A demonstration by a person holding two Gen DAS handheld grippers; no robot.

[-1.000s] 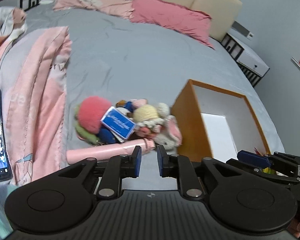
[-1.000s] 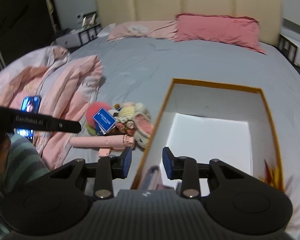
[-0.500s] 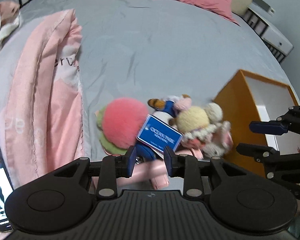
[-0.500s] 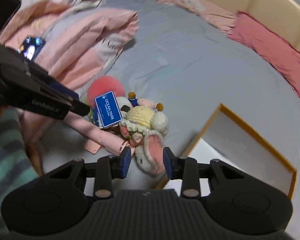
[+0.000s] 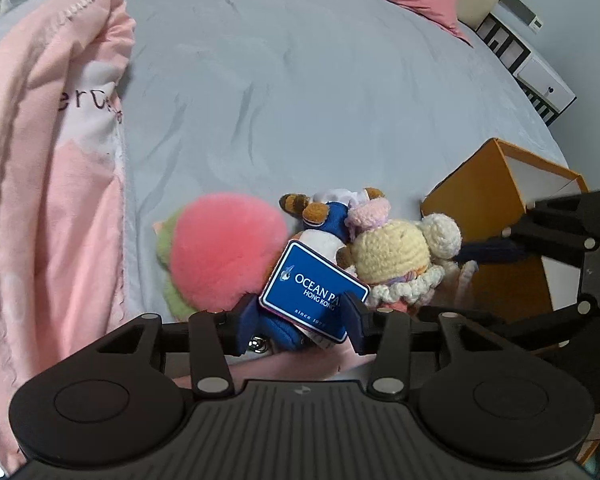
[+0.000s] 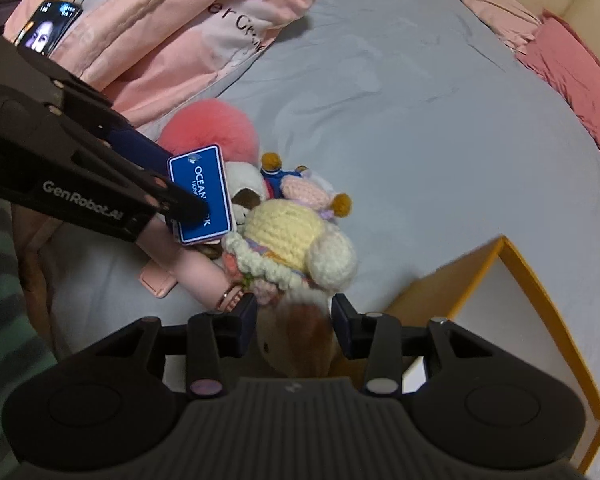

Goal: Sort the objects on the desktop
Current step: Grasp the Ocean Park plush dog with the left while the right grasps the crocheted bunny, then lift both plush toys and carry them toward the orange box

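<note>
grey bed carries toy pile, box, blanket.

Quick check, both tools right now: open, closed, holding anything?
Left tool: opening, astride the blue tag, nothing gripped.
Right tool: opening, over the crochet doll, nothing gripped.

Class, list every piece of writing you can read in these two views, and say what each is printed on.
"OCEAN PA… HONG KONG", partly covered: blue tag in the toy pile.
"since 197…": same tag, last character hidden.
"GenRobot.AI": left gripper, seen from the right wrist.
"erC…": pink blanket, cut off by folds.
Phone screen: unreadable.
</note>
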